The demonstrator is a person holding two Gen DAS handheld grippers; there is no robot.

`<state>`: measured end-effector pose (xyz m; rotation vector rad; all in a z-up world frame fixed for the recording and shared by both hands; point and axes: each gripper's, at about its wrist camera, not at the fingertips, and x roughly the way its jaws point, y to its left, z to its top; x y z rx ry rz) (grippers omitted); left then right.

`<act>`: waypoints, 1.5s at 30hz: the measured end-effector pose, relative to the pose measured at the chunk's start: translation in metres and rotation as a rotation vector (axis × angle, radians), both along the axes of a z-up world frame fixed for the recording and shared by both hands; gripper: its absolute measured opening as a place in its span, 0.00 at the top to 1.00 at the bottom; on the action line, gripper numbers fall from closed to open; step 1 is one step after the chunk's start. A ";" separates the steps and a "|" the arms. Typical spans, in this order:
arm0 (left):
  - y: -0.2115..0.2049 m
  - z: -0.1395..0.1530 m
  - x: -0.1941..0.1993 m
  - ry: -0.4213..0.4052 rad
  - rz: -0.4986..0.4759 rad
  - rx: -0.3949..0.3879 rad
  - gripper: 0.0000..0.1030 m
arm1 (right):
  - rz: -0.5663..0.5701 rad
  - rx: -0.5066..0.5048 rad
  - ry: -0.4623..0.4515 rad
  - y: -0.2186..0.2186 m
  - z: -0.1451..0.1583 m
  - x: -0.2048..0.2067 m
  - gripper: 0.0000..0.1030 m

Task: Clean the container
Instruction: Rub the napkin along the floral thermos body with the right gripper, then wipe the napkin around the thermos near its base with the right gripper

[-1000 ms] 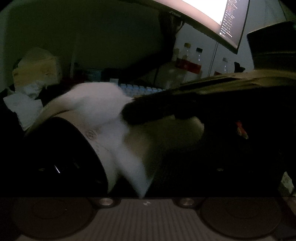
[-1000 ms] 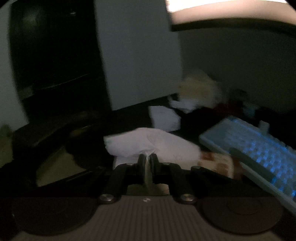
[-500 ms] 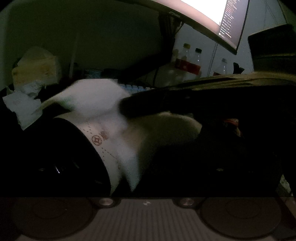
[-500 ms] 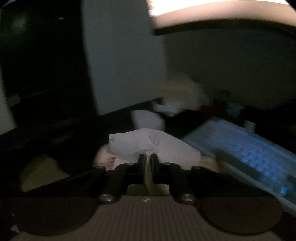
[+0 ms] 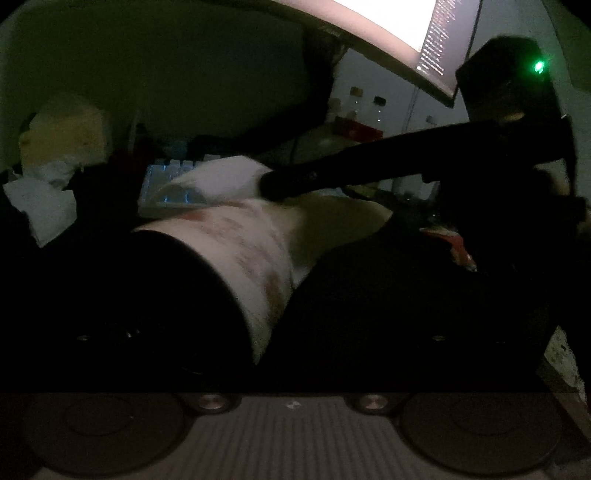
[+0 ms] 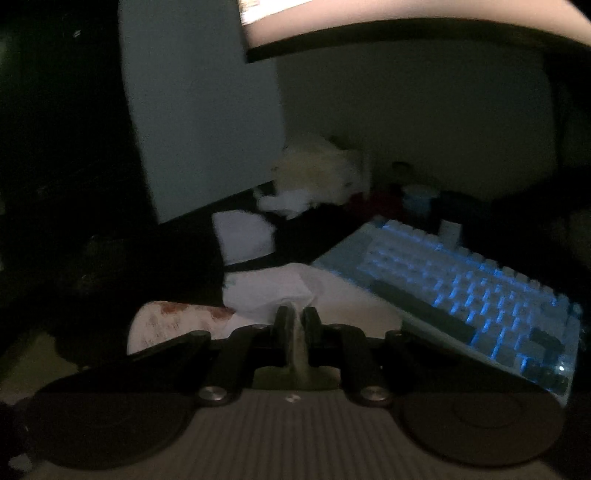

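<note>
A white container (image 5: 258, 254) with red-brown stains on its wall lies tilted between the two big dark fingers (image 5: 155, 295) of my left gripper (image 5: 269, 243), which is shut on it. From the right, my right gripper (image 5: 273, 184) reaches over the container's far rim with a white tissue (image 5: 221, 177) at its tip. In the right wrist view the tissue (image 6: 269, 291) bunches just ahead of the right gripper (image 6: 297, 314). A strand of it is still pinched between the jaws, which are opening. The stained container (image 6: 170, 321) shows low on the left there.
A blue-lit keyboard (image 6: 461, 280) lies to the right, just behind the container. Crumpled tissues (image 6: 243, 236) and a pale bag (image 5: 62, 129) sit at the back left. A lit monitor (image 5: 388, 29) hangs overhead, with bottles (image 5: 365, 114) beneath it. The room is dark.
The tissue that draped down over the container's near wall now sits up at the far rim. The right gripper's tip has shifted up and right, baring the stained wall.
</note>
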<state>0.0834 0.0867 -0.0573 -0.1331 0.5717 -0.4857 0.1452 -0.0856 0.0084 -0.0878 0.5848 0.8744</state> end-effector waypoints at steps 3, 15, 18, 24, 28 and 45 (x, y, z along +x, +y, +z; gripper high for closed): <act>-0.002 -0.002 -0.006 -0.004 0.005 -0.021 0.00 | 0.113 -0.011 0.014 0.009 0.007 -0.020 0.88; -0.012 -0.001 -0.028 -0.032 -0.016 0.059 0.00 | -0.010 -0.068 -0.002 -0.012 0.000 -0.015 0.89; -0.016 -0.001 -0.036 -0.036 -0.040 0.071 0.00 | 0.114 -0.012 0.020 0.000 0.004 -0.035 0.89; -0.020 -0.001 -0.054 -0.045 -0.062 0.094 0.00 | 0.135 -0.011 0.027 0.003 0.006 -0.045 0.89; -0.018 -0.001 -0.066 -0.049 -0.089 0.097 0.00 | -0.027 -0.070 0.012 -0.015 0.002 -0.024 0.89; -0.027 0.009 -0.092 -0.031 -0.197 0.077 0.00 | -0.073 -0.113 0.029 -0.047 0.000 -0.032 0.89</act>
